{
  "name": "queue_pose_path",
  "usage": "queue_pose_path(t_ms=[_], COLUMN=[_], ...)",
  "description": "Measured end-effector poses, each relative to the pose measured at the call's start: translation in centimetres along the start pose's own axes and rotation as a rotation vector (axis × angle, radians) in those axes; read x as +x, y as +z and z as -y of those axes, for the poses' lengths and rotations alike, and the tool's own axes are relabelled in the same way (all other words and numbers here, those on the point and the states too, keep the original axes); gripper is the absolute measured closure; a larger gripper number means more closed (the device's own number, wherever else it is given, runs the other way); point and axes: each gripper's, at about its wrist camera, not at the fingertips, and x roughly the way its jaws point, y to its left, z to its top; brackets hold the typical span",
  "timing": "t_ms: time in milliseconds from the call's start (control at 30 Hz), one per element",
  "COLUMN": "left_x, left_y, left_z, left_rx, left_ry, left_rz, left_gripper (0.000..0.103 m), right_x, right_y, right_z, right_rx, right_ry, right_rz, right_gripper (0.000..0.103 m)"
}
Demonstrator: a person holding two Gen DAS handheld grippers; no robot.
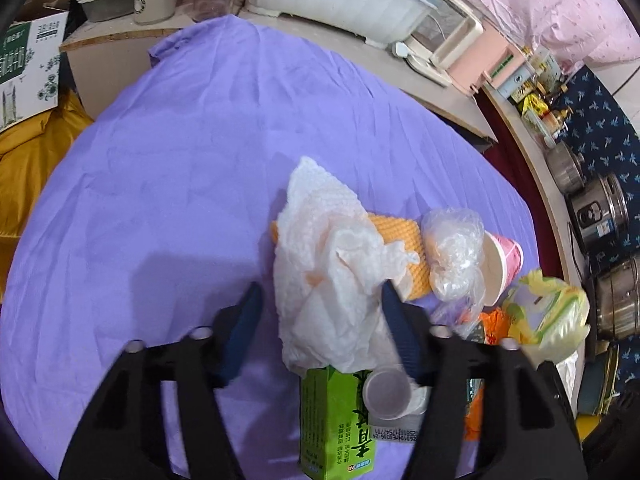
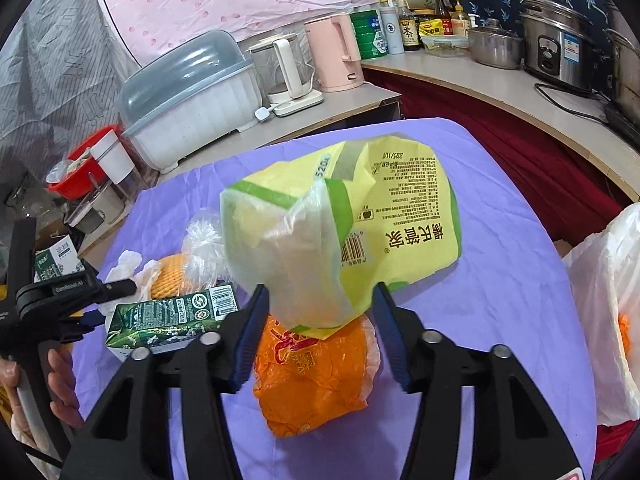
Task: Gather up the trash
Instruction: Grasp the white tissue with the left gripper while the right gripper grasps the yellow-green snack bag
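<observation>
On the bench, covered by a purple cloth (image 1: 180, 168), the trash lies in a loose heap. The left gripper (image 1: 318, 300) points steeply down at a crumpled white paper towel (image 1: 328, 264). The towel sits between its jaws: the right-hand blue pad touches the towel's edge, while the left-hand pad stands clear of it with cloth showing between, so the jaws are partly open and not clamped. Just below the towel, near the gripper's base, lies a green drink carton (image 1: 336, 420) with a small clear cap (image 1: 388, 394) beside it. Behind the towel are an orange foam net (image 1: 400, 240), a clear plastic bag (image 1: 454, 252) and a pink paper cup (image 1: 502, 268).

The right gripper (image 2: 320, 308) has a crumpled yellow-green packet (image 2: 348, 224) between its jaws, the packet's lower end filling most of the gap; whether the pads press it I cannot tell. Under it lies an orange plastic bag (image 2: 312, 380). A white plastic bag (image 2: 608, 304) stands at the right edge.
</observation>
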Motion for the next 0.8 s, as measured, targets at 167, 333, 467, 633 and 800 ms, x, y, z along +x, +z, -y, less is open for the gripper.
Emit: queue_pose_path(t_ms=[167,333,467,633,800], left_x=[-0.7,-2.1,-2.7,-2.7,-2.4], left_y=[-0.4,-0.6,-0.7,-0.9,-1.0], left_z=[0.5,0.8,0.8,1.3,1.9], left_rx=[0.025,0.035,0.036,0.051,0.069], left_ry=[0.004,0.003,0.005,0.011,0.010], left_rz=[0.014,0.039,0.054,0.054,0.050], left_gripper=[0.081,0.084,0.085,0.085,0.087], right_x=[0.5,-0.7,-2.4,-2.0,0.7], right_y=[0.1,0.2,0.9,2.4,2.6], right_z=[0.1,0.3,0.2,-0.4,0.0], right_rx=[0.006,0.028,0.045,0.056,0.090], right_ry=[0.004,0.030,0.014,0.031,0.058], right_rz=[-0.018,0.005,0.065,0.073,0.023], right_gripper=[0.096,0.081,0.033,0.033,0.064])
